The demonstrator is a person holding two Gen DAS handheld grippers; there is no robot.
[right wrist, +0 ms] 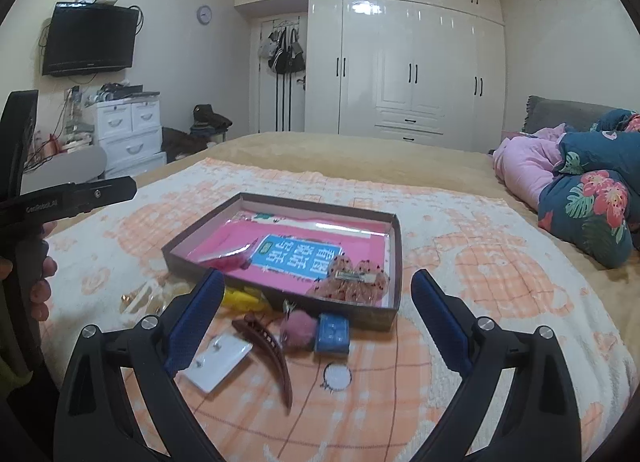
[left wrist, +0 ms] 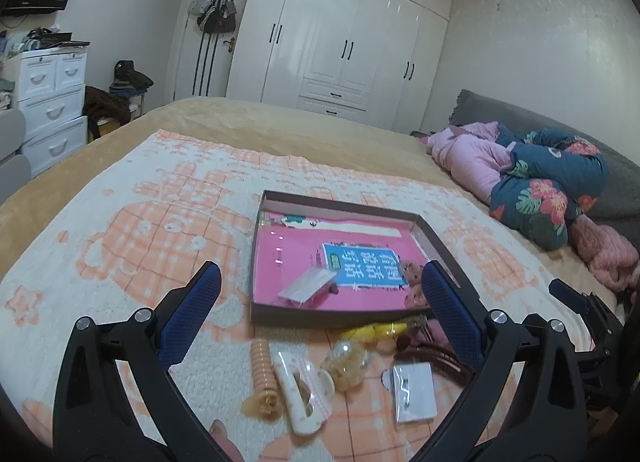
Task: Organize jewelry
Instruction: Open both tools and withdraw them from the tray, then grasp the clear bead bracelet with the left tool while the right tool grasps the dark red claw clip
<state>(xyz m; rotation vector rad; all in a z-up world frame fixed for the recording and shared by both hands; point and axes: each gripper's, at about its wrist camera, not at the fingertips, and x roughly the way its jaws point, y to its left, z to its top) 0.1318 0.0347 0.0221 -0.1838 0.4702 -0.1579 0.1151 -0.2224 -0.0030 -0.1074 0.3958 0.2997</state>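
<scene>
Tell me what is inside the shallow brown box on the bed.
Inside the brown box lies a pink sheet with a blue label, a pink bear-shaped hair clip, and a white card with a pink item. What lies under the sheet is hidden.

Both views look from low over the near edge of the bed, facing the far wardrobe point(left wrist: 348, 42).

The left wrist view sits close above the clips on the towel point(left wrist: 140, 198), with the box point(left wrist: 340, 318) just ahead and slightly right. The right gripper's body shows at its right edge.

The right wrist view sits a little further right, the box point(right wrist: 280, 298) ahead and slightly left. The left gripper's body shows at its left edge.

Both share the box, towel, wardrobe point(right wrist: 416, 62) and the bedding on the right.
</scene>
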